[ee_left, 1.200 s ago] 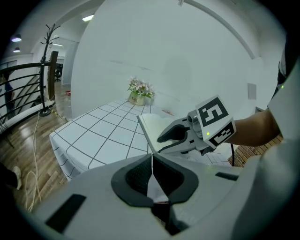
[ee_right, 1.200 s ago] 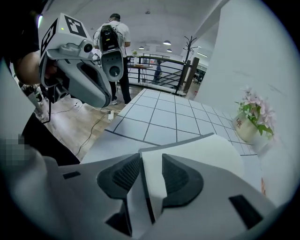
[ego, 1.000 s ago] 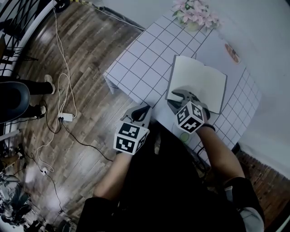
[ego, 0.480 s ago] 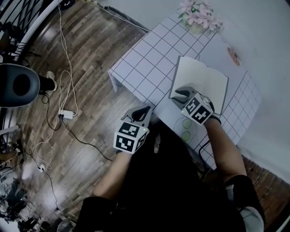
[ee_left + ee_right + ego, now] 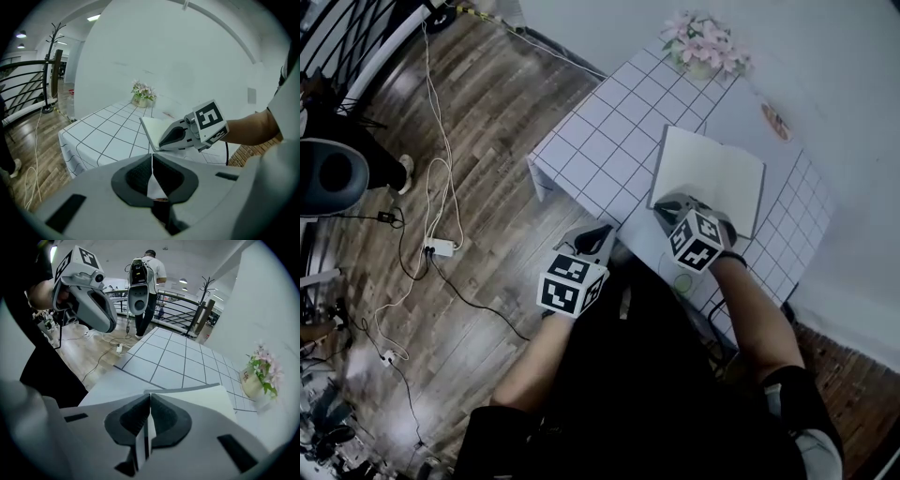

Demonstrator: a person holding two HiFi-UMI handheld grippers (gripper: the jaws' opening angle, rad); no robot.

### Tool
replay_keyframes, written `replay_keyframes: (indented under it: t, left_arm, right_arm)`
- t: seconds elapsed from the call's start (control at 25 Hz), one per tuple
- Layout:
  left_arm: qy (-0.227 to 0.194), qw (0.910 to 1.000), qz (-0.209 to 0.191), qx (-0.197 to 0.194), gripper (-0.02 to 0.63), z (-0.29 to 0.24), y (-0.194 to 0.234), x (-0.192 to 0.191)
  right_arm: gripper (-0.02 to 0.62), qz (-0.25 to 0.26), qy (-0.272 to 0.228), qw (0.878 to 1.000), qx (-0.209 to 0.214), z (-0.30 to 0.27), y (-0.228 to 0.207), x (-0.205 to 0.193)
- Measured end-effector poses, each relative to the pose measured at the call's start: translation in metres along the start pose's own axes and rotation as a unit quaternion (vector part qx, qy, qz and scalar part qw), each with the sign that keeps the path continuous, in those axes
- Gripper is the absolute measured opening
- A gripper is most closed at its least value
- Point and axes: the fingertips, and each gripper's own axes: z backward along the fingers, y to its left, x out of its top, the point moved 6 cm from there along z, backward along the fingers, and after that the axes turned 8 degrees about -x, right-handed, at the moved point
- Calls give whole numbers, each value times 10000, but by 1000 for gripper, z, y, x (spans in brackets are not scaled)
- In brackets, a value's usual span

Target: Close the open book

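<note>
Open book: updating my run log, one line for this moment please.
right gripper shut on open book edge | left gripper shut, empty

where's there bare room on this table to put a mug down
Bare table left of the open book, between the flowers and the near corner. Crowded at the book's near edge, where the right gripper is closing on it.

Right tongs (image 5: 664, 204) cover the book (image 5: 712, 169) at its near edge

Count: 2 in my hands, left gripper (image 5: 602, 230) and right gripper (image 5: 662, 208); 1 open book (image 5: 712, 173); 1 flower pot (image 5: 705, 49) beyond book; 1 table (image 5: 600, 131) under book.
</note>
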Motion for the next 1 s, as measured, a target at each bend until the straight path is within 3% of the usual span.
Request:
replay_keyframes:
  t: [0.16, 0.36, 0.52, 0.72, 0.88, 1.0]
  left_arm:
    - [-45, 10000, -62, -57, 14, 4, -7, 7]
    - [-78, 9998, -101, -168, 14, 2, -15, 15]
    - [-24, 9996, -126, -246, 14, -36, -15, 23]
    - [519, 9958, -638, -391, 14, -98, -20, 35]
    - [584, 9953, -594, -484, 14, -113, -24, 39]
    - [655, 9960, -498, -337, 15, -113, -15, 33]
  right_arm:
    - [8, -59, -75, 9994, -322, 20, -3, 6]
    - [5, -497, -150, 9959, -746, 47, -16, 4]
    - [5, -882, -18, 9905, -1054, 65, -26, -9]
    - [5, -1261, 21, 9855, -1133, 79, -28, -31]
    - [6, -1454, -122, 9835, -1071, 82, -25, -48]
    - [26, -1413, -174, 9849, -988, 74, -21, -53]
